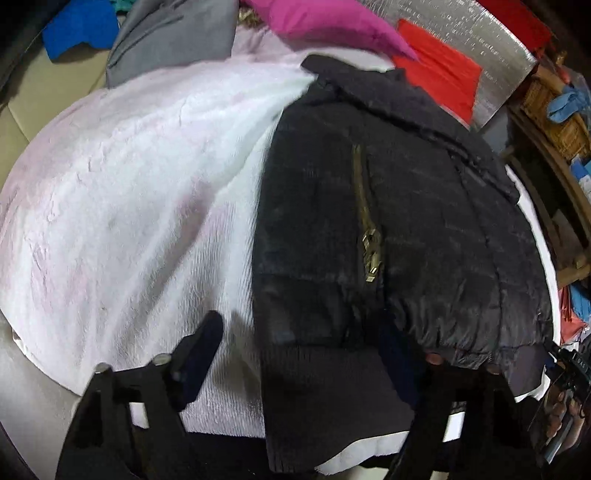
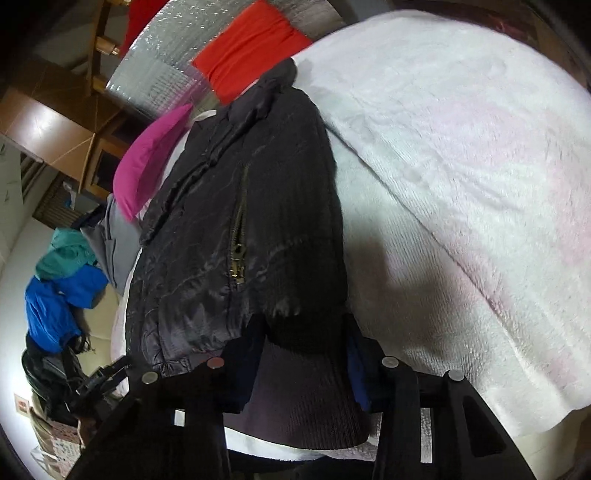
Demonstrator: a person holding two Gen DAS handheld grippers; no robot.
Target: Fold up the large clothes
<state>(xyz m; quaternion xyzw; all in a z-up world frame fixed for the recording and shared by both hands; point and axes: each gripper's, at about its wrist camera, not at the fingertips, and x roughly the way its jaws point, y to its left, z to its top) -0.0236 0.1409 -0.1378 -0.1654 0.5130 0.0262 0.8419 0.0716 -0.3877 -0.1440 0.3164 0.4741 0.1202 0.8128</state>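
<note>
A black puffer jacket (image 1: pixel 388 229) with a brass pocket zipper (image 1: pixel 369 243) lies folded lengthwise on a white-pink fleece blanket (image 1: pixel 129 206). Its ribbed hem (image 1: pixel 325 398) is nearest me. My left gripper (image 1: pixel 303 354) is open, its fingers standing either side of the hem's left part. In the right wrist view the jacket (image 2: pixel 229 236) fills the middle. My right gripper (image 2: pixel 303 339) is open, its fingers straddling the ribbed hem (image 2: pixel 303 398). The blanket (image 2: pixel 480 184) spreads to the right.
Behind the jacket lie a magenta garment (image 1: pixel 325 22), a grey garment (image 1: pixel 173 40), a blue one (image 1: pixel 81 26) and a red cloth (image 1: pixel 439 74) on a silver foil sheet (image 1: pixel 480 40). Wooden furniture (image 1: pixel 554 122) stands at the right. The right wrist view shows a clothes pile (image 2: pixel 62 291).
</note>
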